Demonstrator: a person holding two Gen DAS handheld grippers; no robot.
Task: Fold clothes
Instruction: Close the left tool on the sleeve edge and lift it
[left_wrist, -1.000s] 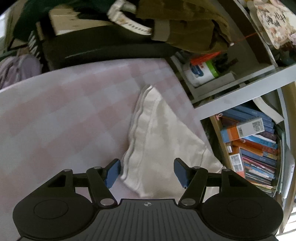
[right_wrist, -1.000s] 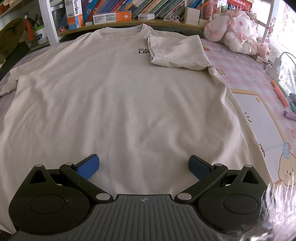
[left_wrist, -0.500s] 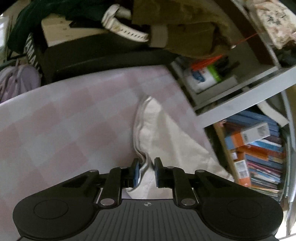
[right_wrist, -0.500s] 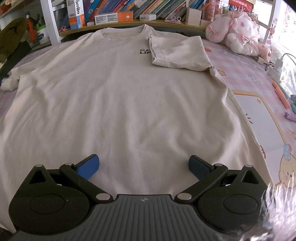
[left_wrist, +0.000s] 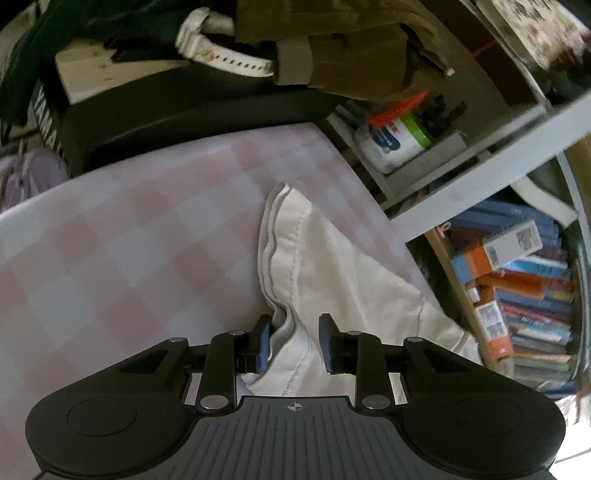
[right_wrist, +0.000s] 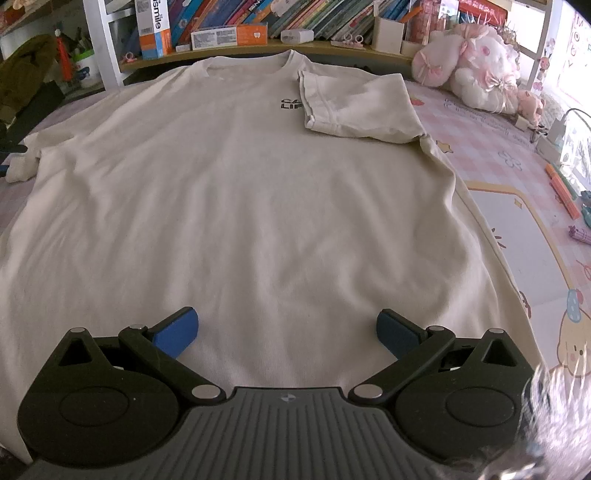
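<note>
A cream T-shirt (right_wrist: 240, 203) lies flat, front up, on a pink checked sheet (left_wrist: 110, 258). Its right-hand sleeve (right_wrist: 358, 107) is folded in over the chest beside the black print. The other sleeve (left_wrist: 332, 266) stretches out at the shirt's left side. My left gripper (left_wrist: 295, 343) straddles that sleeve's hem. Its jaws are opening: the bunched hem rests against the left pad (left_wrist: 263, 345), while the right pad stands apart from the cloth. My right gripper (right_wrist: 288, 332) hangs wide open over the shirt's lower middle, holding nothing.
A shelf of books (right_wrist: 258, 22) runs behind the collar, and plush toys (right_wrist: 476, 74) sit at the back right. Beyond the left sleeve are a black case (left_wrist: 184, 122), an olive garment (left_wrist: 351, 44) and shelved books (left_wrist: 524, 295). Small toys (right_wrist: 561, 192) lie far right.
The left gripper closed on the sleeve's hem, bunching it, and has since parted its jaws again, rolling slightly. The right gripper and the shirt's body have not moved.
</note>
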